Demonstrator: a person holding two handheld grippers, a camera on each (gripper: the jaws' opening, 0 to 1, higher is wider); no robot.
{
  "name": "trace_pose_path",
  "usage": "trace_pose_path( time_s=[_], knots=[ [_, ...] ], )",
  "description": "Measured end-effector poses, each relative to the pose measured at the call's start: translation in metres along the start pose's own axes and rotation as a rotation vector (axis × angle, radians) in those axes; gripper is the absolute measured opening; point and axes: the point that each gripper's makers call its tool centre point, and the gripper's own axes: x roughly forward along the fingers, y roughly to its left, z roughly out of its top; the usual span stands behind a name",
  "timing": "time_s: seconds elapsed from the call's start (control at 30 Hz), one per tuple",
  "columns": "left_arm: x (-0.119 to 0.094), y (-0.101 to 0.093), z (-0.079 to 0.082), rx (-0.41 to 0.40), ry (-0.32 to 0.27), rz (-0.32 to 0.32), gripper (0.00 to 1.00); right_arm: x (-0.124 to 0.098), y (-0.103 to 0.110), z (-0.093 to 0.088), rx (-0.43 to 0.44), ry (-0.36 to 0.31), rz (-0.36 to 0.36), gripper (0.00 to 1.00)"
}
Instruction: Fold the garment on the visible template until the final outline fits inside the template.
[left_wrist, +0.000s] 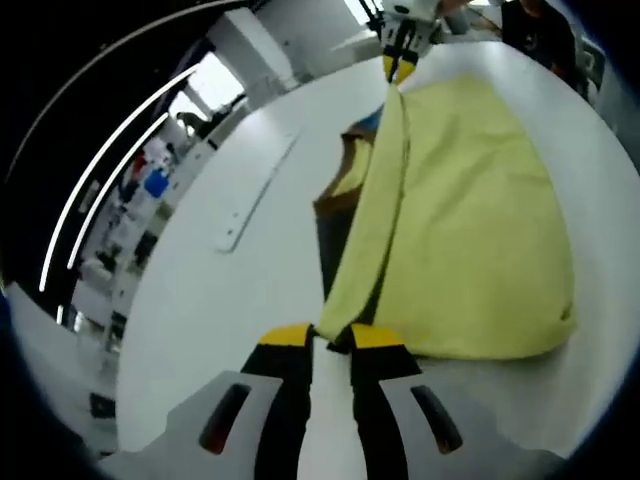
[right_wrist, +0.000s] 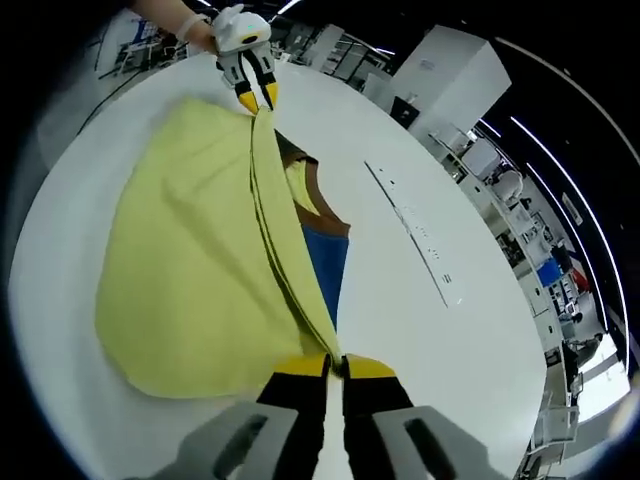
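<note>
Table (left_wrist: 215, 310): we are seeing a white table carrying a pale strip (left_wrist: 252, 203) left of the cloth in the left gripper view.
Garment (left_wrist: 470, 220): we are looking at a yellow garment lying on the table, one edge raised into a taut ridge stretching between the two grippers.
Template (right_wrist: 325, 262): we are noticing a blue panel with a brown edge peeking out from under the garment beside the ridge.
Left gripper (left_wrist: 330, 338): its yellow-tipped fingers are pressing together, pinching the near end of the ridge; in the right gripper view it is showing at the far end (right_wrist: 256, 98), with a person's hand (right_wrist: 196, 28) gripping it.
Right gripper (right_wrist: 336, 364): its fingers are likewise pinching the garment's folded edge; in the left gripper view it is appearing at the far end (left_wrist: 400, 68).
</note>
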Motion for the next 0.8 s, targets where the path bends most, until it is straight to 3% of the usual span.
trace_pose_path(
  time_s=[0.07,0.1,0.2,0.53,0.67,0.8],
  knots=[
    [0.000,0.000,-0.001,-0.014,-0.005,-0.008,0.00,0.000,0.001,0.001,0.006,-0.002,0.002,0.00],
    [-0.007,-0.003,-0.002,-0.049,0.017,0.021,0.00,0.000,0.002,0.001,0.010,-0.004,0.005,0.00],
    [-0.010,-0.005,0.002,-0.091,0.002,0.012,0.00,-0.001,-0.001,0.003,0.064,-0.021,0.003,0.00],
    [-0.023,0.025,0.031,-0.453,-0.100,0.102,0.00,-0.014,-0.032,0.030,0.247,-0.122,-0.061,0.00],
    [-0.010,0.029,0.022,-0.483,-0.077,0.112,0.00,-0.014,-0.041,0.028,0.317,-0.120,-0.068,0.00],
    [0.001,0.033,0.010,-0.569,-0.041,0.110,0.00,-0.004,-0.046,0.022,0.400,-0.107,-0.071,0.00]
  ],
)
